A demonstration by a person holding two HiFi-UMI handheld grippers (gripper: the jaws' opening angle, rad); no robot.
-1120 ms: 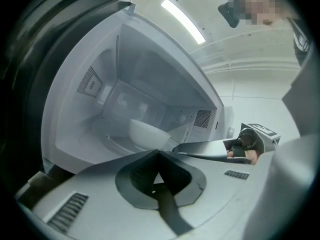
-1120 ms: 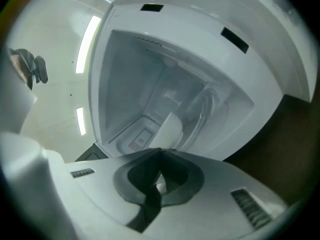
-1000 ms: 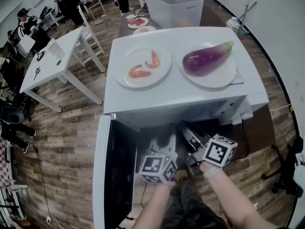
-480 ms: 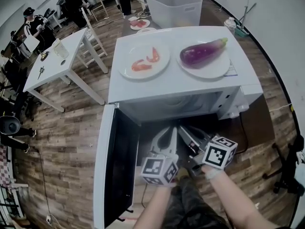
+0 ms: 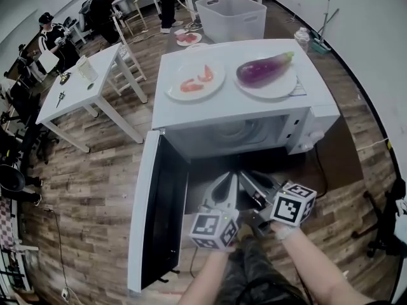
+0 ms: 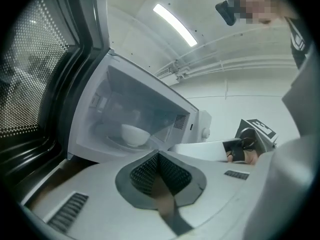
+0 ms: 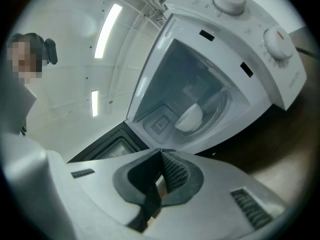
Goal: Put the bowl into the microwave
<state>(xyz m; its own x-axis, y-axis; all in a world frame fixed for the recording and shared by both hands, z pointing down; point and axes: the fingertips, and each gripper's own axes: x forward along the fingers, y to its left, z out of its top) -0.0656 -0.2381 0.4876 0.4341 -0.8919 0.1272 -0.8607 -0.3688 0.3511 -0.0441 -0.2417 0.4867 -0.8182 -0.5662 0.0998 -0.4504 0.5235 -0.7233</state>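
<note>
Bowl (image 6: 135, 134) sits in the microwave (image 5: 235, 103); left gripper (image 6: 158, 156) and right gripper (image 7: 161, 156), fingers together, empty, have backed away.

The microwave (image 5: 229, 107) now sits higher in the frame, toward the top centre, and more of its open inside shows. The left gripper (image 5: 224, 186) and right gripper (image 5: 247, 176), earlier right at the mouth of the opening, are drawn back below it, leaving a dark gap. More of the open door (image 5: 147, 215) shows at lower left.
</note>
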